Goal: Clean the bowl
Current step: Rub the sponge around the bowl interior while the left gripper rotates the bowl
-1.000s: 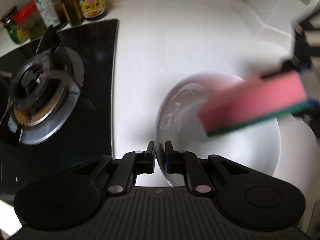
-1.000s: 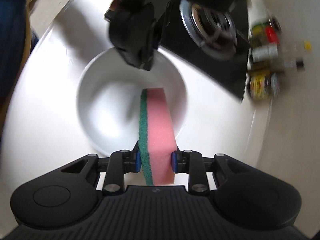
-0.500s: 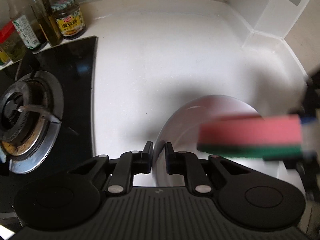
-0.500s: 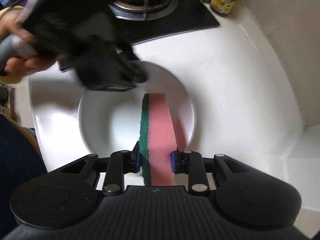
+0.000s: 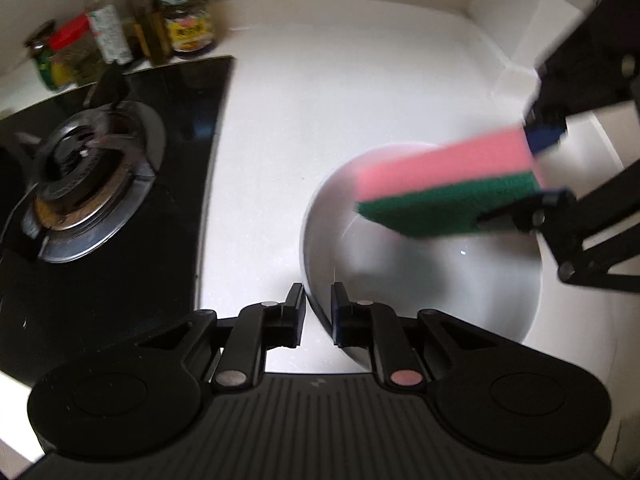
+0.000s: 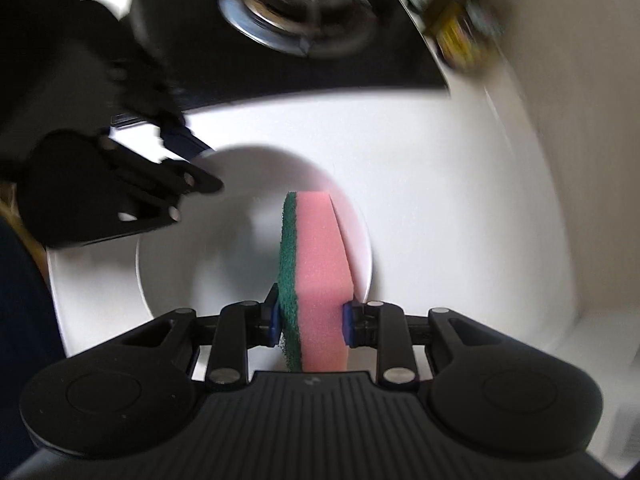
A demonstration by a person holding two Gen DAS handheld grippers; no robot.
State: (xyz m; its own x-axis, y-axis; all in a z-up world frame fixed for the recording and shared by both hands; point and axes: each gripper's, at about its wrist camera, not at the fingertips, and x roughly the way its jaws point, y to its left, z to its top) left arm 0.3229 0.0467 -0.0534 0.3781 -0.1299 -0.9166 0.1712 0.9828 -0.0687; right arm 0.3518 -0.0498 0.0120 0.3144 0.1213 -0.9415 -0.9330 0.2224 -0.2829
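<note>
Bowl [image 5: 420, 276], white, sits on the surface [image 5: 320, 92] beside the stove [image 5: 92, 176], rim pinched by the left gripper [image 5: 318, 304]; the right gripper [image 6: 311, 320] clamps a sponge [image 6: 316, 276] inside it.

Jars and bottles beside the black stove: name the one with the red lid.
The squat glass jar second from the left; the other containers' tops are not red.

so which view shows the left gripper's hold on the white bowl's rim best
The left wrist view: the left gripper straddles the round white ceramic bowl rim, one finger each side. The right wrist view shows that gripper blurred at the far rim.
</note>
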